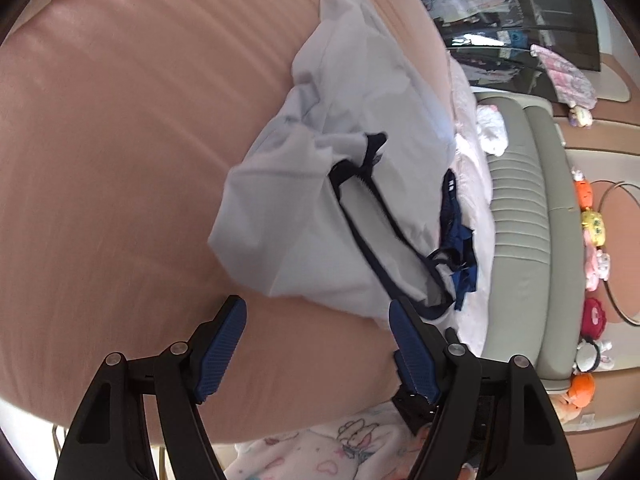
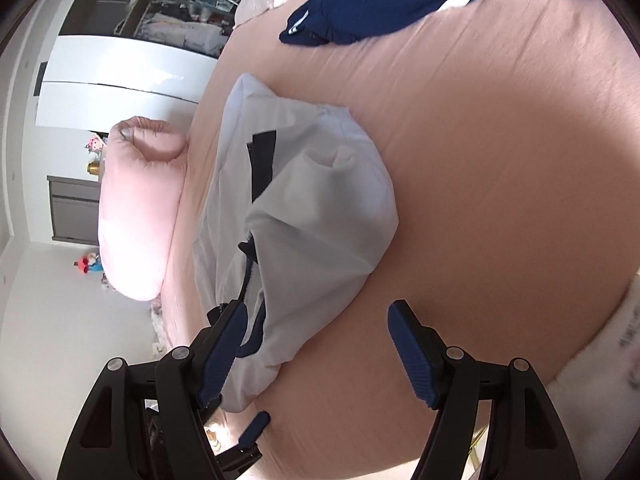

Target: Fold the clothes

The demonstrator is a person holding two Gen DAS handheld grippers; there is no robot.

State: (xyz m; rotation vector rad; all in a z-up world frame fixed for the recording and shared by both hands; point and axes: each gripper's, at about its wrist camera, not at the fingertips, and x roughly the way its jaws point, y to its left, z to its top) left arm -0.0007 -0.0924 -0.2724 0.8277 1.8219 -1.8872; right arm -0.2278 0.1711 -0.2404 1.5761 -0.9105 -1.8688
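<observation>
White navy-trimmed shirt (image 1: 344, 200) lay crumpled mid-frame on the pink bedsheet (image 1: 120, 160), just beyond both grippers. Left gripper (image 1: 318, 340) and right gripper (image 2: 318, 344) were spread apart, empty. Navy shorts (image 2: 384, 4) lay farther off, upper right; a pink pillow (image 2: 136, 208) sat at left.

a home bedroom: pink-sheeted bed (image 2: 500, 160), padded headboard (image 1: 520, 208), plush toys (image 1: 592, 232), pillow (image 2: 136, 216).

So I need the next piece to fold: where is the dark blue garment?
In the right wrist view the dark blue garment lies at the top, on the pink bed sheet, beyond the white shirt; in the left wrist view it lies right of the shirt.
</observation>
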